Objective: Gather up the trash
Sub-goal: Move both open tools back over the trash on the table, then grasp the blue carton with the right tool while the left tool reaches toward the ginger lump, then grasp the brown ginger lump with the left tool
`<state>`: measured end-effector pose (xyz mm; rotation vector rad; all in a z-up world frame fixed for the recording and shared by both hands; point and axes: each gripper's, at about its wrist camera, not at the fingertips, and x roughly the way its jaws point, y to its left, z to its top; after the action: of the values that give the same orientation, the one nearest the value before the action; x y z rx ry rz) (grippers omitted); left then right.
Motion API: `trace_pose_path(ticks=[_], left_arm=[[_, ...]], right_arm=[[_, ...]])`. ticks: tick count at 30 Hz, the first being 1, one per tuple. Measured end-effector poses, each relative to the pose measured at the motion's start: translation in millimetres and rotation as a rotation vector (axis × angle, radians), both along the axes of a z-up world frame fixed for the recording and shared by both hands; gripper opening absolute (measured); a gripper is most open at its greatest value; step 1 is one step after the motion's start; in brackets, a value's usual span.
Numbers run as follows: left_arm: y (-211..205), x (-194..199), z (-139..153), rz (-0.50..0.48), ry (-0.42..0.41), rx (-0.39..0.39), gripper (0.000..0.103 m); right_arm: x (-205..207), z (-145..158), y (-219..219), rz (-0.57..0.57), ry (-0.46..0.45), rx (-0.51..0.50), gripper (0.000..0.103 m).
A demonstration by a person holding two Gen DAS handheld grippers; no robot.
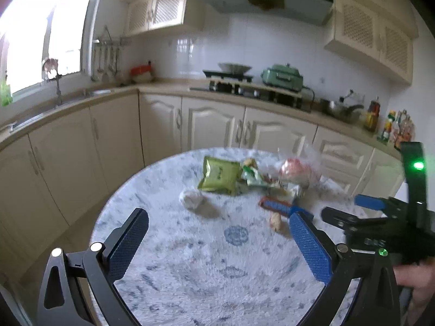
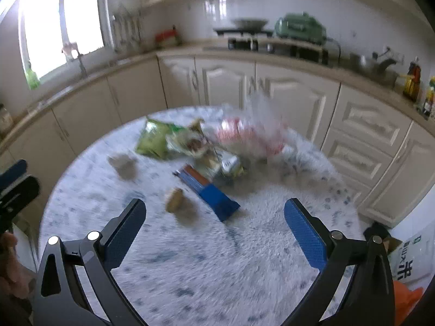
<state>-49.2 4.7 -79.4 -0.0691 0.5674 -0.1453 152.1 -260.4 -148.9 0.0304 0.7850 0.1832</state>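
Note:
Trash lies on a round marble table (image 1: 206, 269) (image 2: 206, 266). A green snack packet (image 1: 218, 174) (image 2: 155, 141), a crumpled white paper ball (image 1: 191, 198) (image 2: 123, 164), a blue and orange wrapper (image 1: 274, 206) (image 2: 209, 193), a small tan scrap (image 1: 275, 220) (image 2: 174, 198), crumpled foil wrappers (image 1: 255, 176) (image 2: 217, 160) and a clear plastic bag with red print (image 1: 297, 168) (image 2: 252, 133) sit at the far side. My left gripper (image 1: 217, 239) is open and empty above the table. My right gripper (image 2: 214, 226) is open and empty, and shows at the right of the left wrist view (image 1: 361, 206).
Cream kitchen cabinets (image 1: 212, 125) and a counter curve behind the table, with a stove (image 1: 231, 81), a green cooker (image 1: 282, 77) and bottles (image 1: 394, 125). A sink and window are at left. A printed bag (image 2: 410, 260) and something orange (image 2: 407, 301) lie on the floor at right.

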Motion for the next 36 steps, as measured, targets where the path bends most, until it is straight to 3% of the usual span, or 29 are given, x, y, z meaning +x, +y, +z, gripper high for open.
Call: trace_pose_path(ticks=[4, 10, 11, 13, 17, 27, 34, 36], left_arm=[[-6.9, 30.3, -4.6, -0.024, 0.053, -0.003, 0.102], [-10.5, 78.3, -14.9, -0.045, 0.111, -0.001, 0.102], [-12.0, 85.2, -17.2, -0.050, 0.123, -0.001, 0.102], [-17.2, 92.4, -23.2, -0.058, 0.143, -0.001, 0.102], [-27.8, 112.1, -30.8, -0.067, 0.189, -0.002, 0.102], [-68.2, 165.9, -43.4, -0.176, 0.250, 0.046, 0.101], [-96.0, 215.0, -64.9, -0.203, 0.335, 0.111, 0.079], [-98.5, 224.8, -63.1, -0.222, 0.332, 0.111, 0.068]], right_arm=[[32.0, -32.5, 3.4, 0.029, 0.078, -0.035, 0.091], [63.8, -59.7, 13.5, 0.124, 0.123, -0.070, 0.078], [65.8, -60.0, 16.4, 0.137, 0.127, -0.076, 0.074], [66.3, -57.5, 22.1, 0.187, 0.115, -0.078, 0.051], [62.9, -55.5, 23.3, 0.221, 0.121, -0.066, 0.030], [24.5, -49.7, -16.6, 0.159, 0.122, 0.065, 0.022], [22.0, -48.7, -33.4, 0.132, 0.130, 0.088, 0.020], [24.1, -49.9, -32.7, 0.137, 0.132, 0.088, 0.023]])
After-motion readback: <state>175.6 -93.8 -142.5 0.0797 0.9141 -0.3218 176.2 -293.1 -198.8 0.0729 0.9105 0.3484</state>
